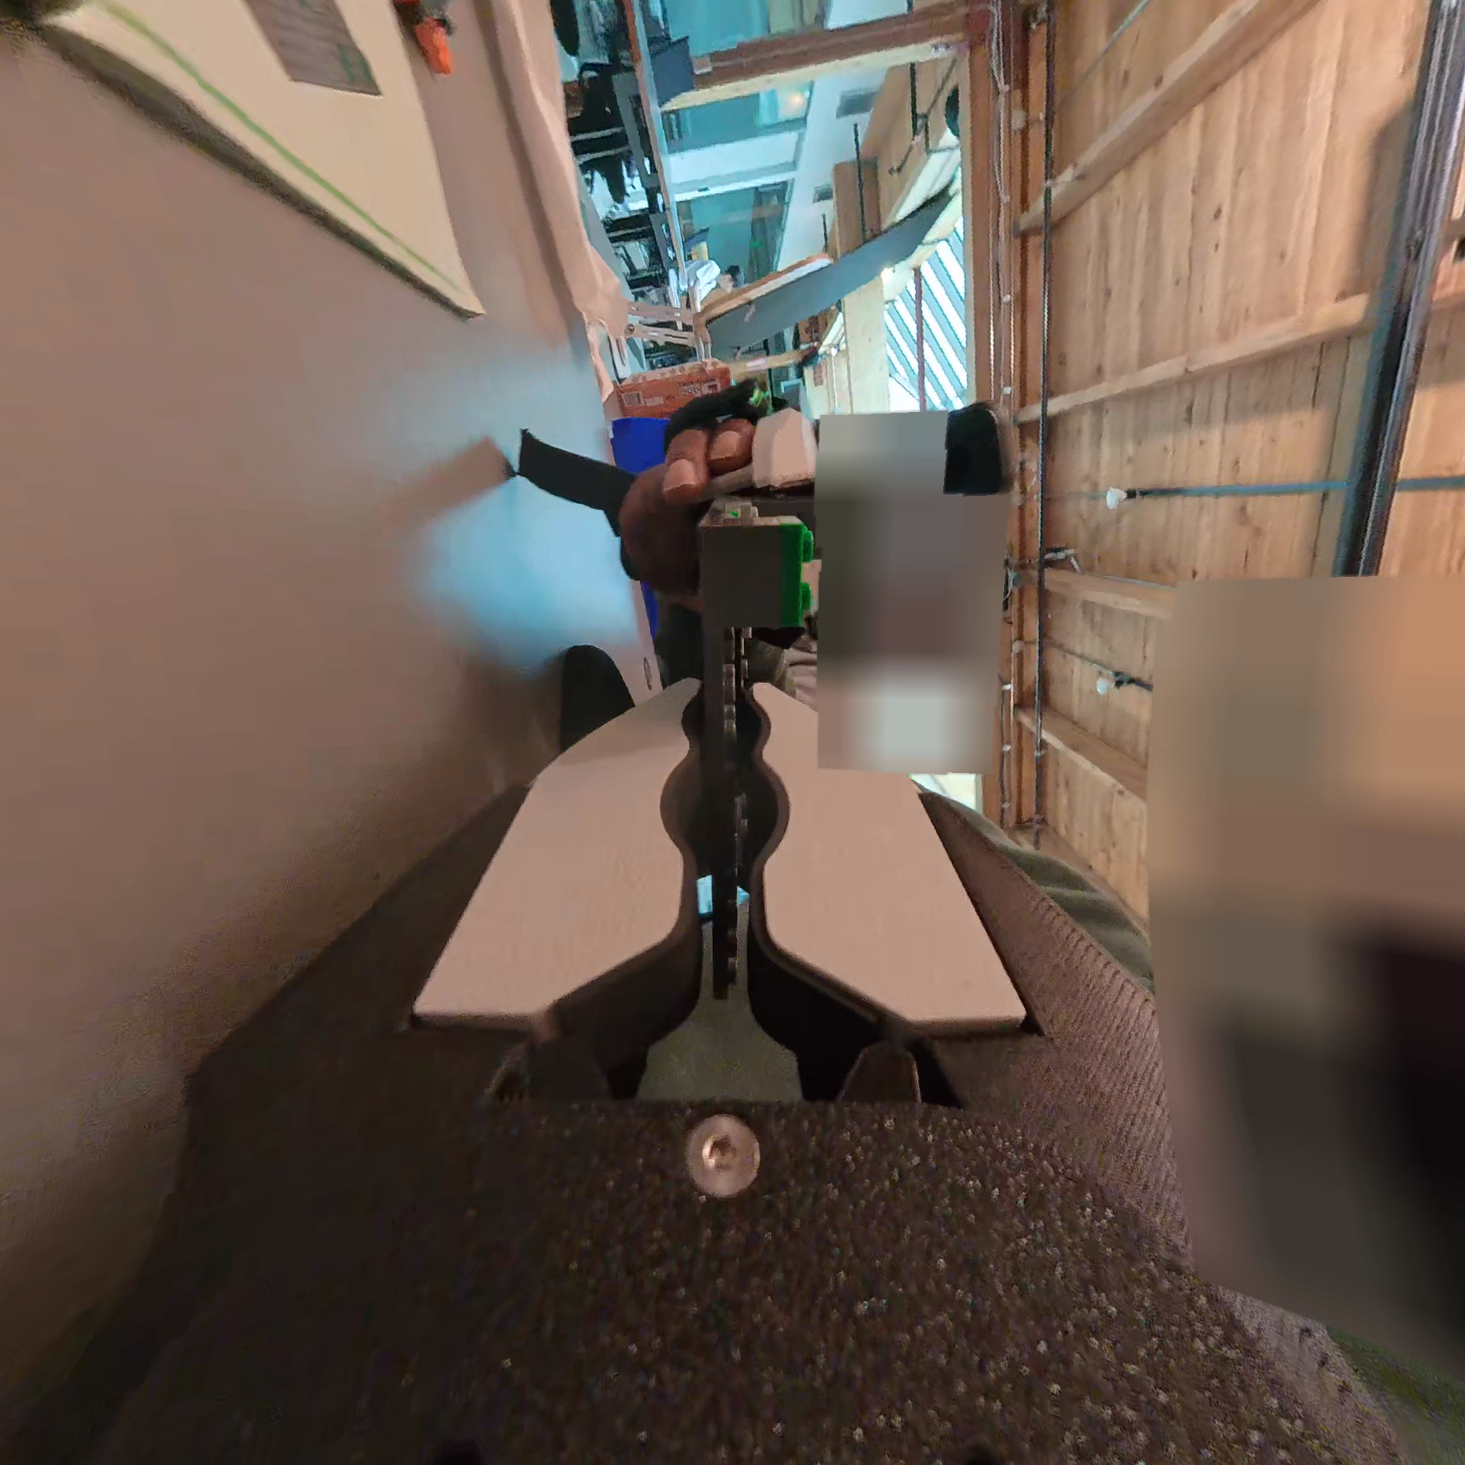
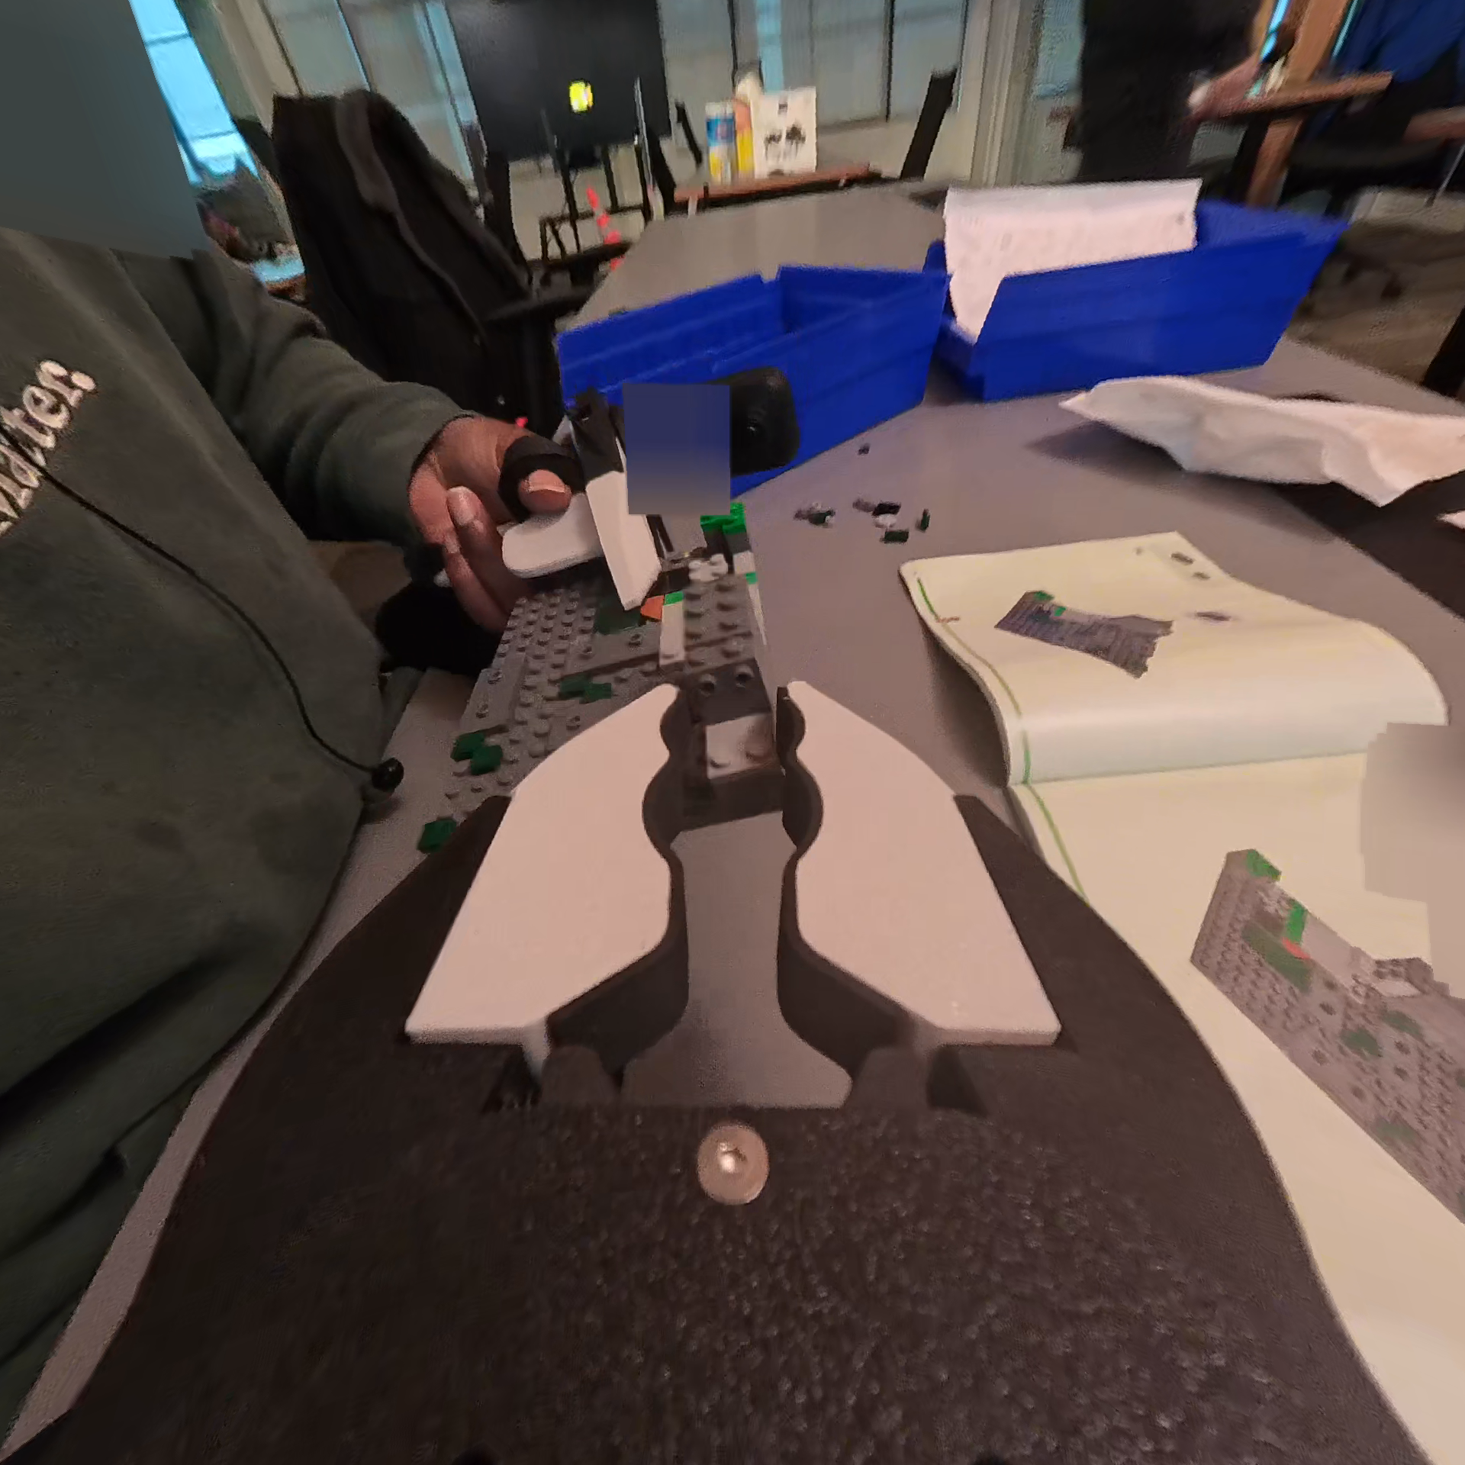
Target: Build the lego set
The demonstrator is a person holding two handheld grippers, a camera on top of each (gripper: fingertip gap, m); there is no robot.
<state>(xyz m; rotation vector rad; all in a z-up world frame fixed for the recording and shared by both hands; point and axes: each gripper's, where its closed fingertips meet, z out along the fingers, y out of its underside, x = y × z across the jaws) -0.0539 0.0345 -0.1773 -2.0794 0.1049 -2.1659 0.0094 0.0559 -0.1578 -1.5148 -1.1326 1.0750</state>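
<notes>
1. The left gripper (image 1: 723,698) is clamped edge-on on the grey Lego baseplate (image 2: 555,674), which is lifted and tilted off the counter (image 2: 912,507); the right gripper (image 2: 729,698) pinches a small grey stud-topped block (image 2: 737,745) at the plate's near end
2. Risk: both grips are narrow. The plate is held only by its thin edge, so pressing the block down could twist the plate in the left gripper or make it slip out
3. Risk: a push that is off-square could pop the green pieces (image 2: 476,749) already seated on the plate, or leave the block half-seated
4. Only the right wrist view shows the studded top of the plate, the open instruction booklet (image 2: 1173,674) on the right, loose bits (image 2: 880,511) and the far blue bins (image 2: 793,341)
5. Only the left wrist view shows the plate's thin toothed edge between the fingers and a grey-and-green brick stack (image 1: 757,567) at its far end, beside the person's hand (image 1: 662,515)
</notes>
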